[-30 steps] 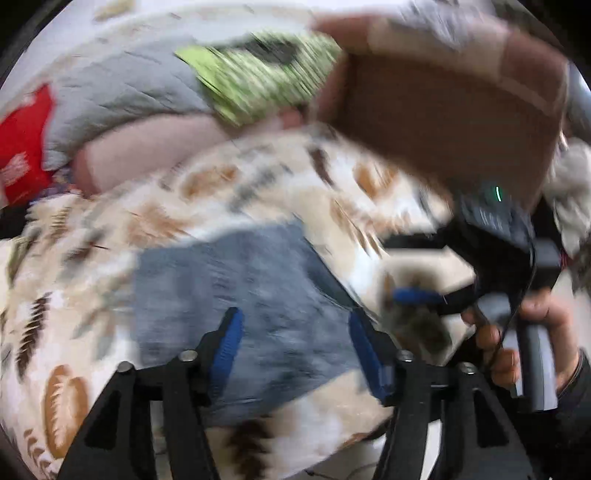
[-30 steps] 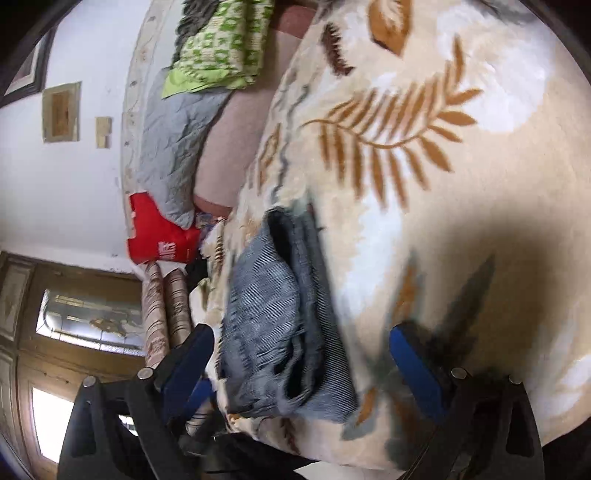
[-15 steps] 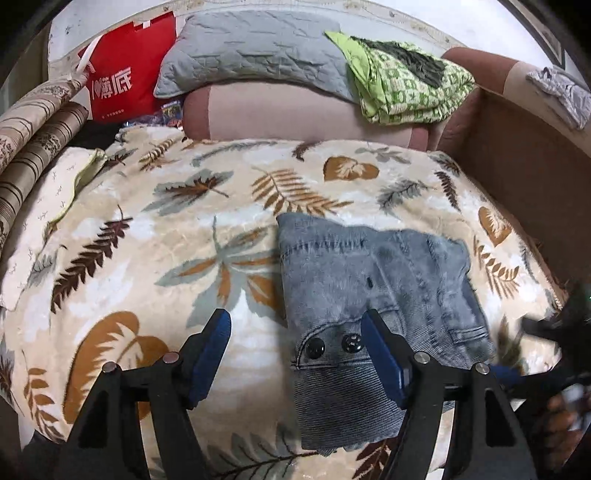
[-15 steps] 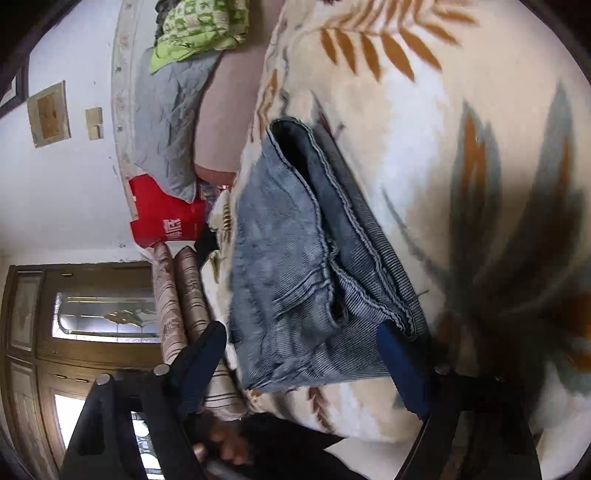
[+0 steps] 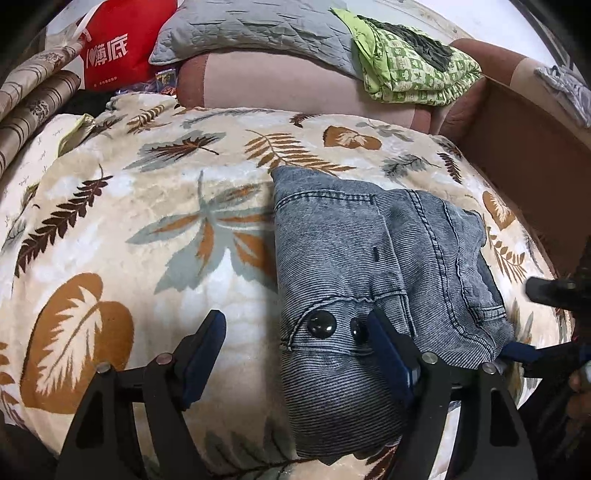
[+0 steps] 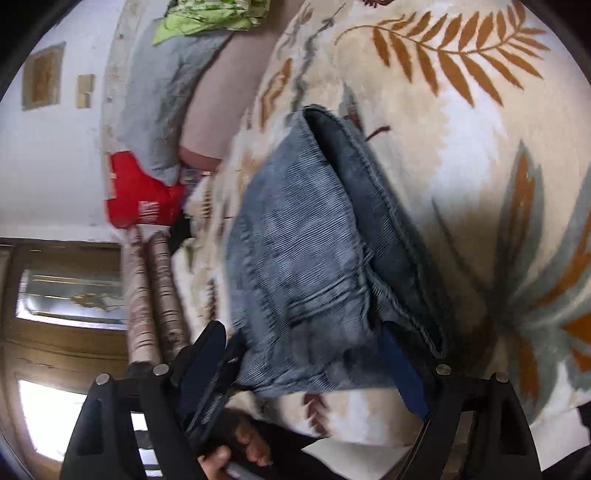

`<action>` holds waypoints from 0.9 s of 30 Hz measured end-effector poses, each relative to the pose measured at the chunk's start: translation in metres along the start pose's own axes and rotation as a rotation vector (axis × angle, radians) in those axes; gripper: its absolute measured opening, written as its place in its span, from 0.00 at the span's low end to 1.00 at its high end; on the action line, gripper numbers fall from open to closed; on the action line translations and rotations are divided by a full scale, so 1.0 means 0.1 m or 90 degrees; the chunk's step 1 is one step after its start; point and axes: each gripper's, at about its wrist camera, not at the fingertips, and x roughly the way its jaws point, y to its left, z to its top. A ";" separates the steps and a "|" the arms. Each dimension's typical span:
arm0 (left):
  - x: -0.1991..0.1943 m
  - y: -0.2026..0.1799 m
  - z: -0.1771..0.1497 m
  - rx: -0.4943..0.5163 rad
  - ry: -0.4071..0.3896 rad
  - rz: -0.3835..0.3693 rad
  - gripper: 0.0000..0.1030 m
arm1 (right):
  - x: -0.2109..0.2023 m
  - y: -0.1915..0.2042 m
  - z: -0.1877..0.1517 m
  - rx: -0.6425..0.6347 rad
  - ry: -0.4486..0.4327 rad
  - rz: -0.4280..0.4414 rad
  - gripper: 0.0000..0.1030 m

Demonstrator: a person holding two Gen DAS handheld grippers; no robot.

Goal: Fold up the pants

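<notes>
Grey-blue jeans [image 5: 351, 258], folded into a thick stack, lie on the leaf-patterned blanket [image 5: 155, 229]. My left gripper [image 5: 293, 328] hovers over their near-left corner by the two black buttons [image 5: 321, 325]. Its jaws are opening, with the jeans' left edge between them and no pad pressing. From the right, my right gripper [image 6: 303, 343] straddles the end of the jeans [image 6: 295, 258]. One blue finger [image 6: 399, 365] is tucked into the layers; the other stands off the cloth. In the left wrist view that finger [image 5: 517, 350] pokes under the jeans' right corner.
Behind the blanket are a pink bolster [image 5: 295, 88], a grey pillow [image 5: 251, 26], a green patterned cloth [image 5: 410, 70] and a red bag [image 5: 107, 48]. Striped rolls [image 5: 29, 99] lie at the left and a brown panel [image 5: 524, 155] at the right. A person's hand [image 6: 243, 443] shows below.
The left view swung from a blur to a steady look down at the jeans, and the left gripper came in closer with wider jaws. The right gripper slid onto the jeans' end, jaws narrower.
</notes>
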 end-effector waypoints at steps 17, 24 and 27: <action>0.00 0.01 -0.01 0.004 0.002 -0.002 0.81 | 0.01 0.49 -0.26 -0.189 -0.035 -0.191 0.06; -0.38 -0.08 0.13 0.009 -0.055 0.013 0.81 | 0.10 0.23 -0.24 -0.161 -0.019 -0.180 0.06; -0.17 -0.21 0.06 0.067 -0.009 0.059 0.81 | 0.11 0.17 -0.23 -0.146 -0.017 -0.165 0.06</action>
